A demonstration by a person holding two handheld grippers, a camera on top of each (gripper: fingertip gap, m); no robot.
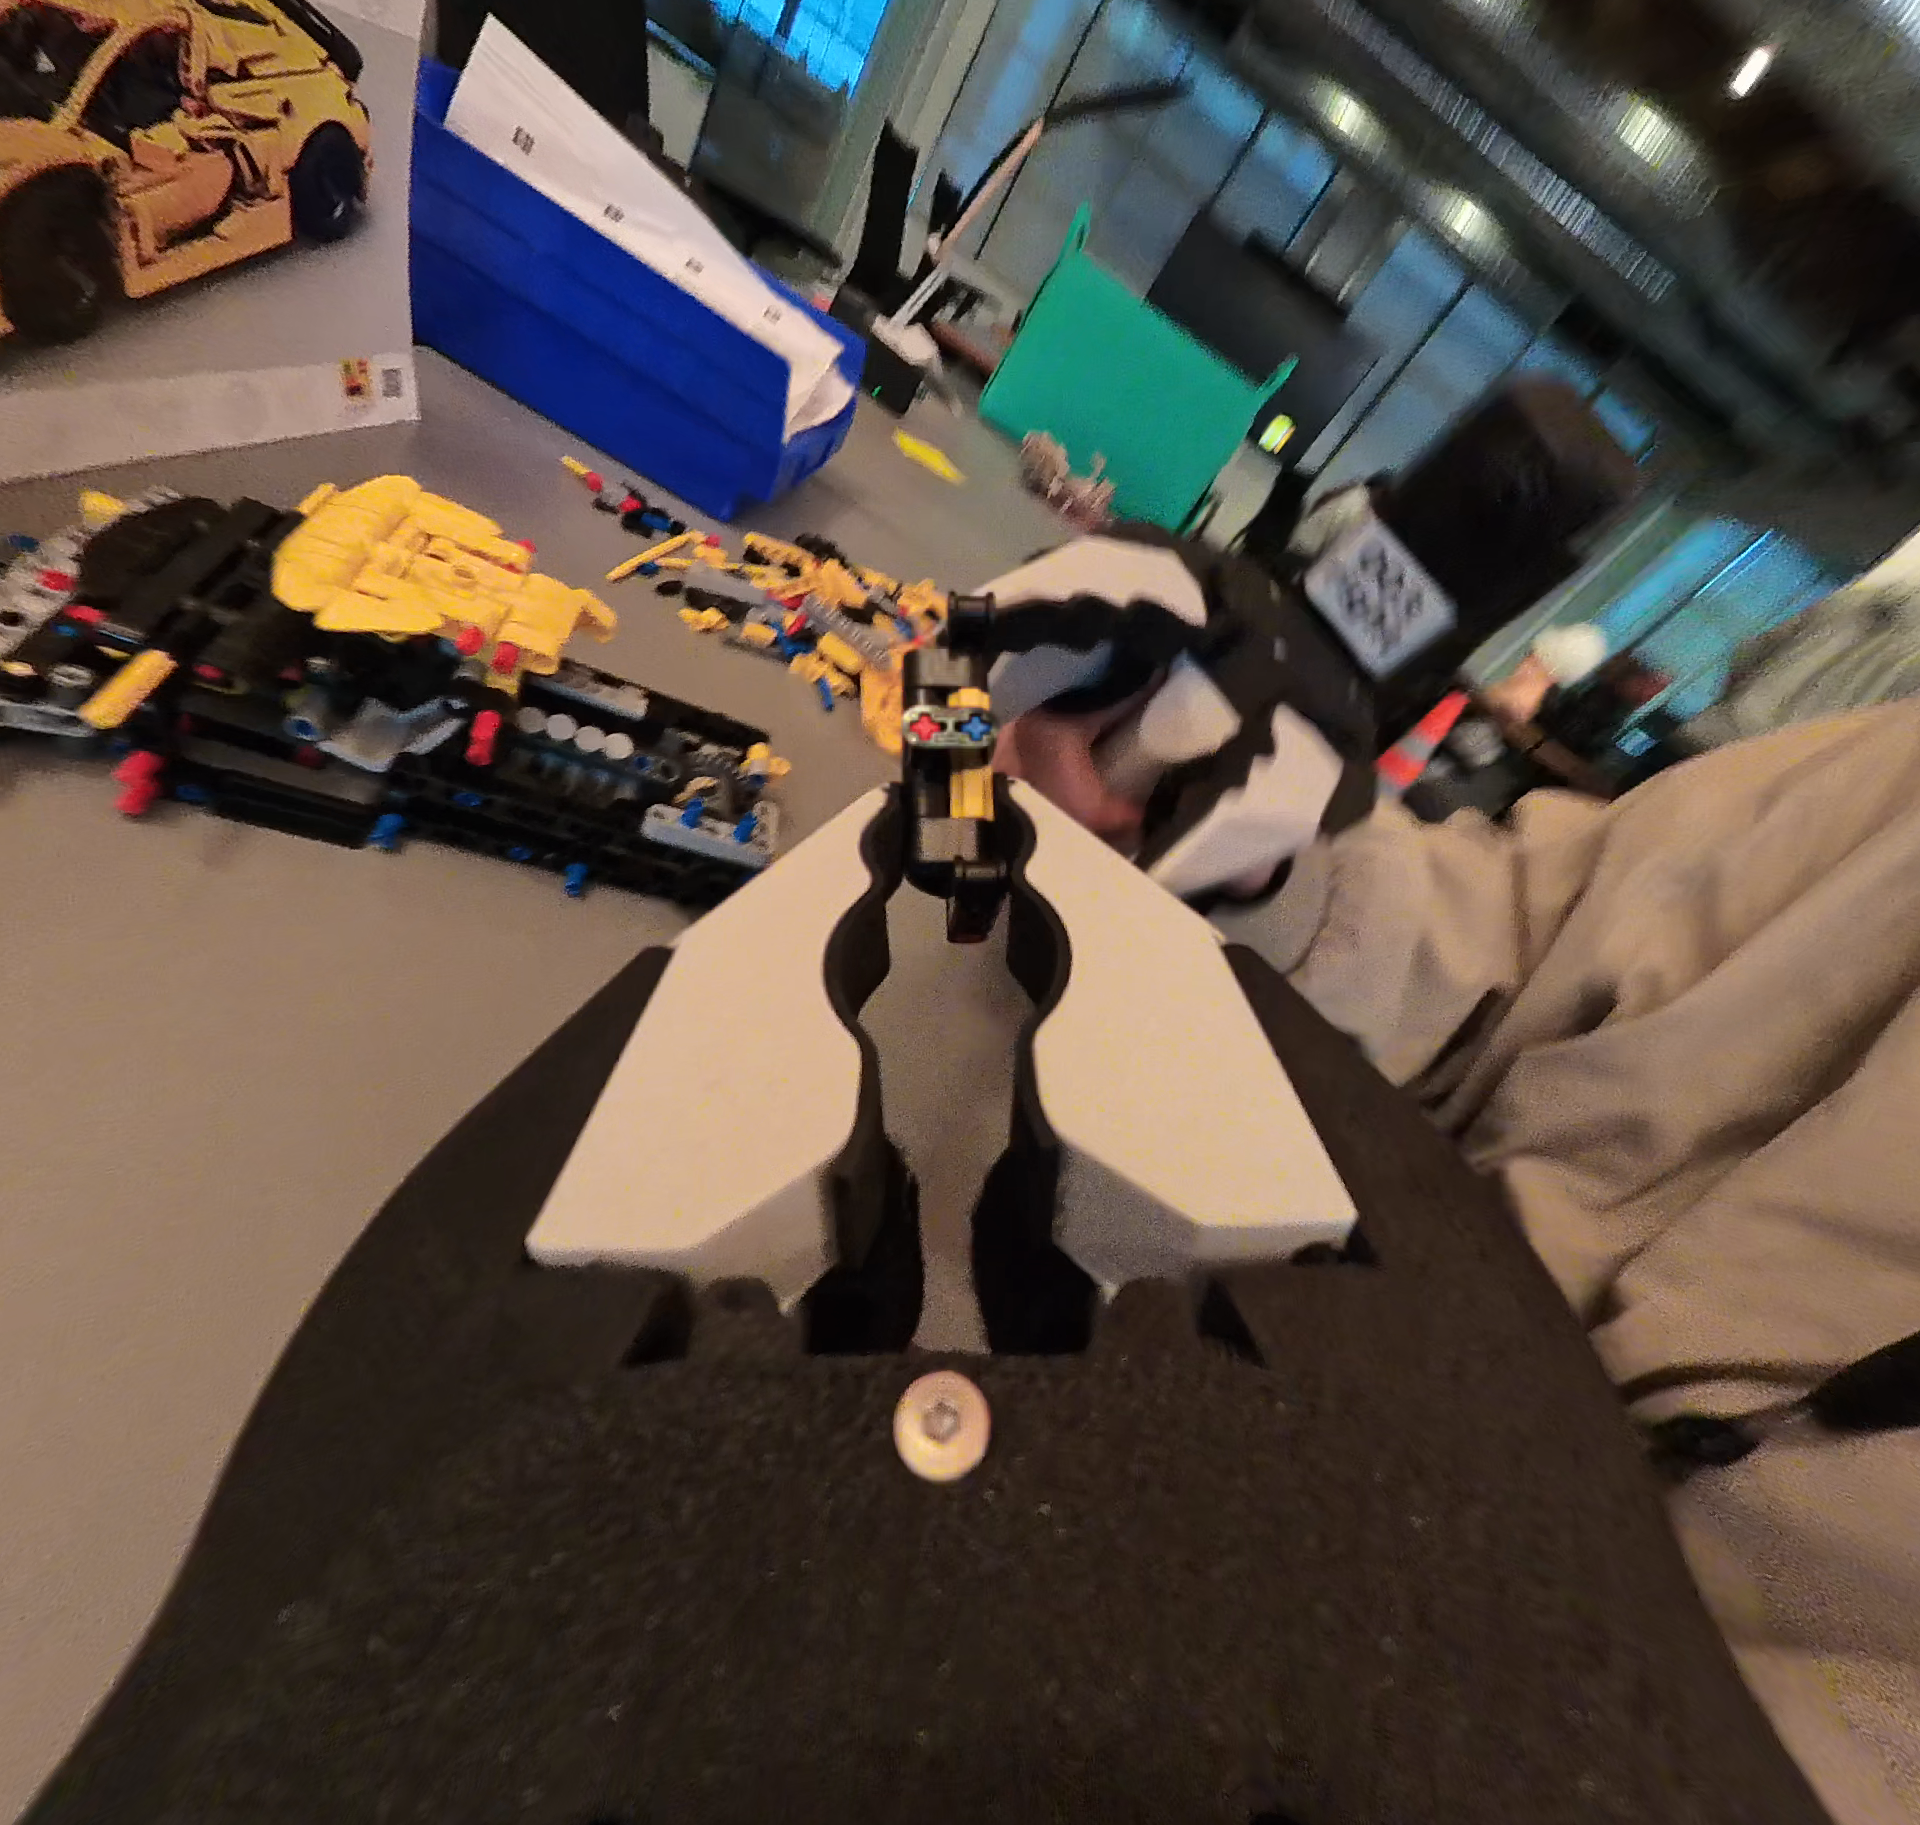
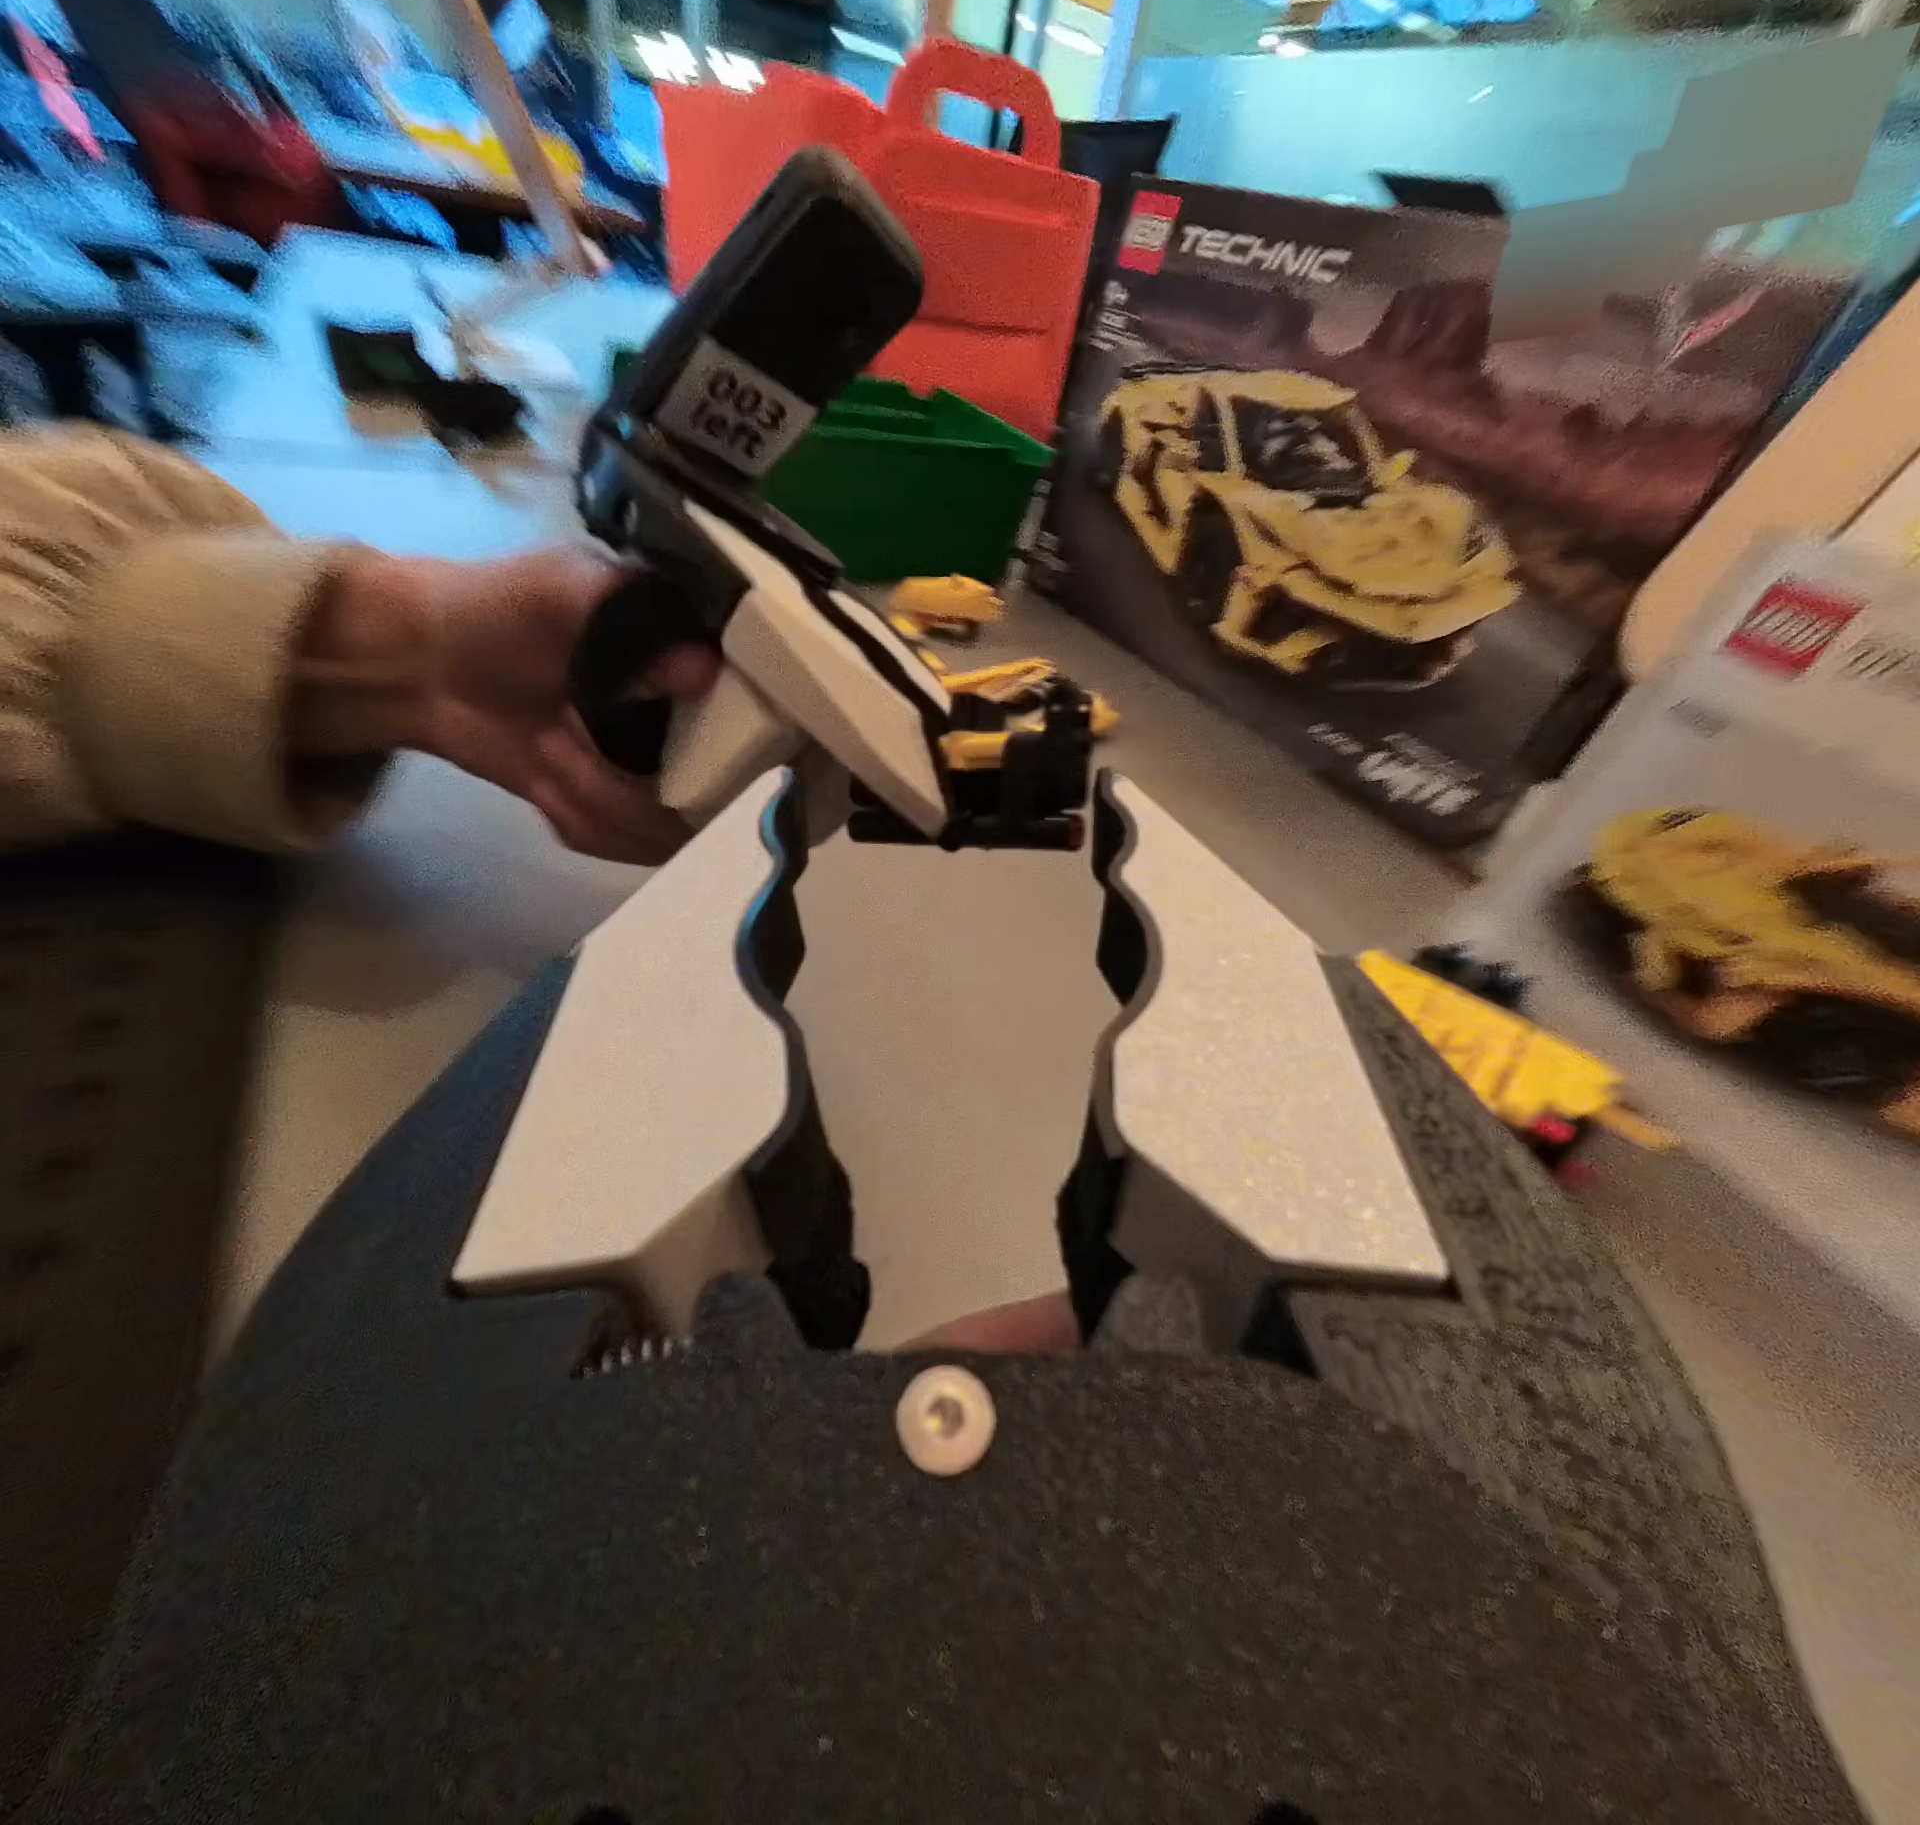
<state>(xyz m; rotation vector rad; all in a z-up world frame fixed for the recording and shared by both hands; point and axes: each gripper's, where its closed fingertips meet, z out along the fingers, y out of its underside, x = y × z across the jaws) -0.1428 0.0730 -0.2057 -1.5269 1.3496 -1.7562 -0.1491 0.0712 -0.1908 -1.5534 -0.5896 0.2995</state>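
My left gripper [image 1: 948,799] is shut on a small black and yellow brick assembly [image 1: 951,736] with a red and a blue pin end, and holds it above the grey table [image 1: 260,996]. My right gripper [image 2: 935,804] is open, and its fingertips flank the same assembly [image 2: 1013,767] without closing on it. In the left wrist view the right gripper [image 1: 992,679] comes in from the right, its upper black pad at the assembly's top. In the right wrist view the left gripper [image 2: 904,736] comes in from the left, held by a hand [image 2: 499,674].
A partly built black and yellow model car [image 1: 364,674] and loose pieces [image 1: 810,612] lie on the table. A blue bin [image 1: 623,321] and a green bin [image 2: 904,497] stand behind. Set boxes [image 2: 1299,487] stand at the right, yellow parts [image 2: 1486,1048] beside them. A beige sleeve [image 1: 1558,1048] lies at the right. The tips of both grippers are at nearly the same place.
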